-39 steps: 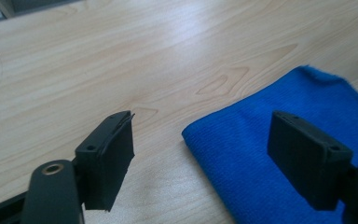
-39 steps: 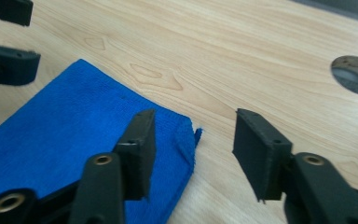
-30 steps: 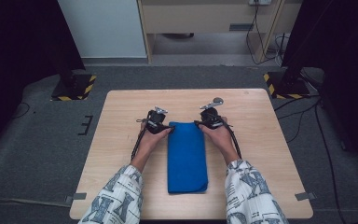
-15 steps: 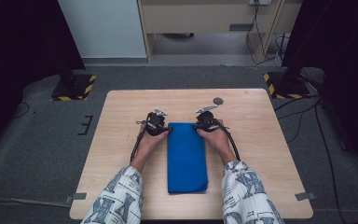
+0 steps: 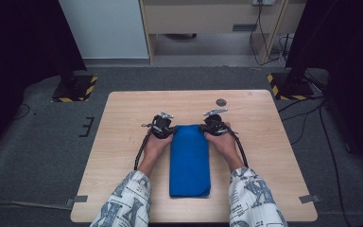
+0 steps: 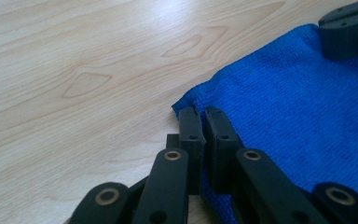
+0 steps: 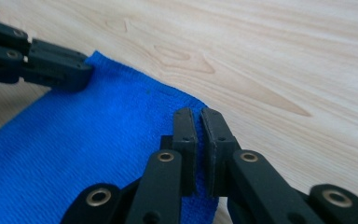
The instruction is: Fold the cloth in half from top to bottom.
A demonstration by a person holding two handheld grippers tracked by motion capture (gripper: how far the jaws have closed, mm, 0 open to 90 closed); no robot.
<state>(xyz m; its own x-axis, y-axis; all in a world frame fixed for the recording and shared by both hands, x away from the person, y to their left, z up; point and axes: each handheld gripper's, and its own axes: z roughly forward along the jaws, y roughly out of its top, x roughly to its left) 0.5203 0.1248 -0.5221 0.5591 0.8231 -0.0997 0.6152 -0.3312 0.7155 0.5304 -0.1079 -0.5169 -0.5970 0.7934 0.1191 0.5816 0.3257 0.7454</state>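
Both grippers have drawn slightly toward the lower frame since a second ago, and the blue cloth's top edge has come with them. At frame centre in the high view, the blue cloth lies lengthwise on the wooden table. Left gripper is clamped on its upper left corner; right gripper is clamped on the upper right corner, jaws nearly together.
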